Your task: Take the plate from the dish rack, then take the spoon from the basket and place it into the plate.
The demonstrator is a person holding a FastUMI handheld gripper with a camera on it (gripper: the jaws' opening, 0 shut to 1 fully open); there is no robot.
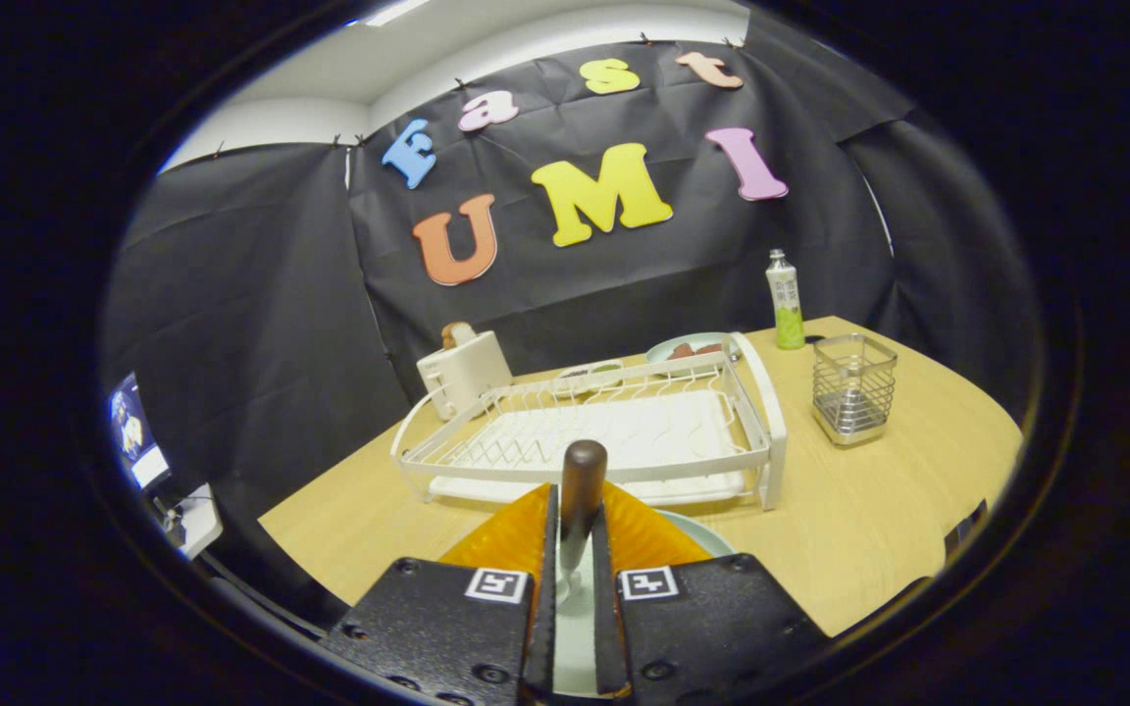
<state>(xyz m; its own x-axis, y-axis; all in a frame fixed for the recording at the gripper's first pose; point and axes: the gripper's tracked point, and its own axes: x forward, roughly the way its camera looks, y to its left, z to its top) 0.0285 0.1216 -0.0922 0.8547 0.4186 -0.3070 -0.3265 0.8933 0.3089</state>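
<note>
My gripper (577,534) is shut on the spoon (583,479). Its dark brown handle sticks up between the orange fingers (506,539), and its metal stem runs down between them. Right under the fingers lies the pale green plate (708,537) on the wooden table; part of its rim shows just right of the fingers and more of it in the gap between them. Whether the spoon's bowl touches the plate is hidden. Just beyond the fingers stands the white wire dish rack (614,431), with nothing in it. The wire basket (854,387) stands to the rack's right.
A white toaster (462,368) sits behind the rack's left corner. Two dishes with food (688,348) lie behind the rack, and a green bottle (786,299) stands near the back wall. Bare table (879,510) lies to the right of the plate.
</note>
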